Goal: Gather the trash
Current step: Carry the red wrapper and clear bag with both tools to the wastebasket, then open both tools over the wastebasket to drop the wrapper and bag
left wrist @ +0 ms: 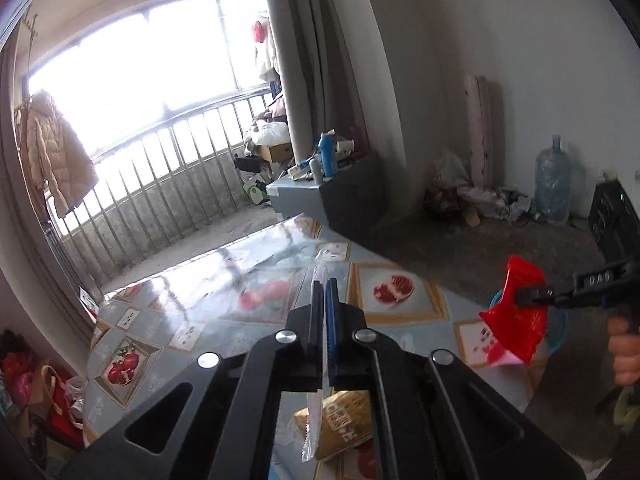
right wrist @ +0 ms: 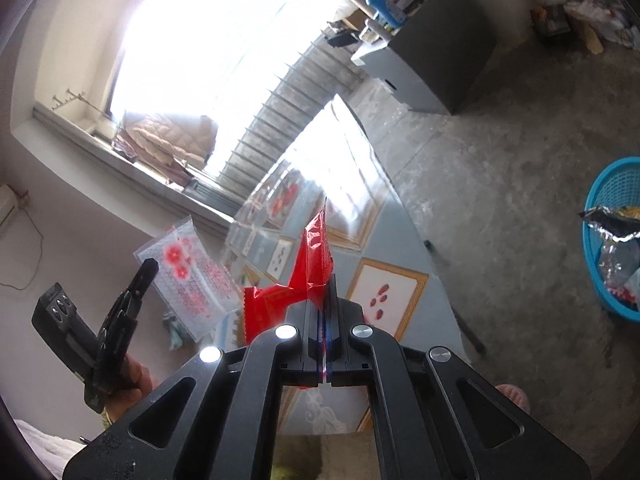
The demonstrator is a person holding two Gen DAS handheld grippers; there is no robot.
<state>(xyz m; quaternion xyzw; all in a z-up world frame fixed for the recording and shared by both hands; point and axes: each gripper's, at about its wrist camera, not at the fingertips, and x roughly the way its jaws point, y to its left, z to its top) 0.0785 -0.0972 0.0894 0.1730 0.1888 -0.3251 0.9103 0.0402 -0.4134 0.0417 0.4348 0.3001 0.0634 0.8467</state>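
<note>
You've got two grippers: left gripper (left wrist: pixel 325 284), right gripper (right wrist: pixel 326 280). One red wrapper (right wrist: pixel 310 276), one clear wrapper (right wrist: pixel 188 276), one gold packet (left wrist: pixel 340 424) on one table (left wrist: pixel 192 280). One blue basket (right wrist: pixel 612 240) (foil trash inside, uncountable). One water jug (left wrist: pixel 552 180).

Table (left wrist: pixel 224 264) surface lay largely bare toward its far end; a gold packet (left wrist: pixel 344 424) sat on its near part. Concrete floor (right wrist: pixel 500 200) between the table edge and the blue basket (right wrist: pixel 600 200) was open. Basket mouth was partly taken up by foil wrappers (right wrist: pixel 612 232). A grey cabinet (left wrist: pixel 340 196) stood just beyond the table's far corner, its top crowded with bottles (left wrist: pixel 328 154).
</note>
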